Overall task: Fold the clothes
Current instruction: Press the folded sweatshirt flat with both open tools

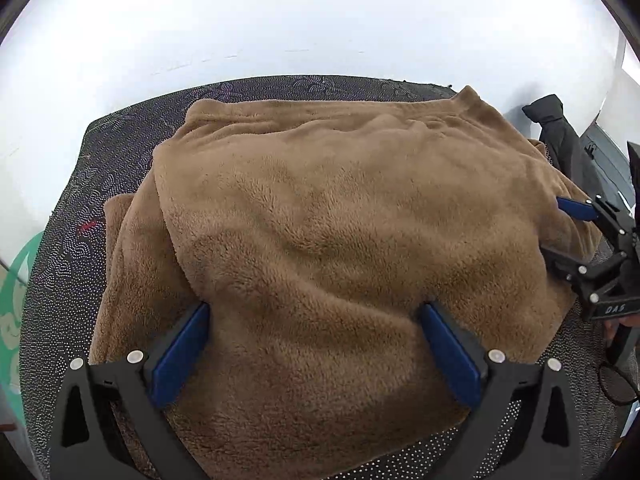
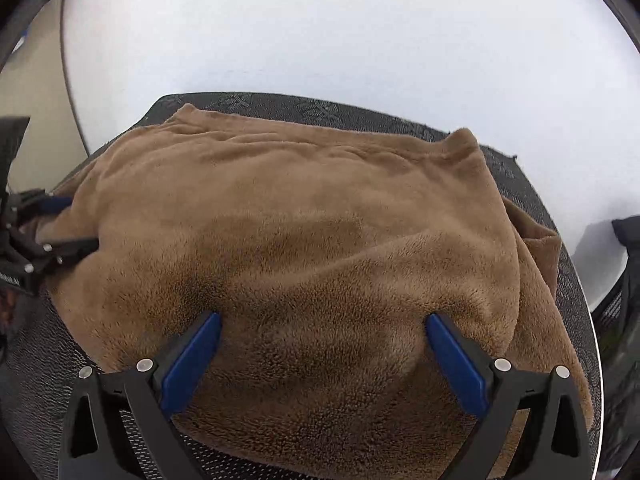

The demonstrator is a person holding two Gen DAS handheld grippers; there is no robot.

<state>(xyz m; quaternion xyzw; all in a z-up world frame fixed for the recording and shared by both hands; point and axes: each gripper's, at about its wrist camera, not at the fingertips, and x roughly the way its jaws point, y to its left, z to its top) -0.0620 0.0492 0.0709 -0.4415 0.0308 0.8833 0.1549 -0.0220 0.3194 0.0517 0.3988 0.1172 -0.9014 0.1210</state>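
A brown fleece garment [image 1: 340, 220] lies folded in a thick pile on a dark dotted surface [image 1: 60, 280]. My left gripper [image 1: 314, 312] is open, and its blue fingertips [image 1: 200, 316] rest on the near part of the fleece. At the pile's right edge my right gripper [image 1: 560, 232] stands open against the fabric. In the right wrist view the same fleece [image 2: 300, 220] fills the middle. There the right gripper [image 2: 324, 320] is open wide with its blue pads [image 2: 436, 324] dug into the pile. The left gripper [image 2: 72, 224] shows at the fleece's left edge, open.
A black garment [image 1: 560, 140] lies beyond the surface's far right corner. A round dark-rimmed object [image 1: 616, 384] sits near the right edge. A green patterned thing [image 1: 16, 300] is at the left. White wall lies behind. A dark bag [image 2: 628, 240] stands at the right.
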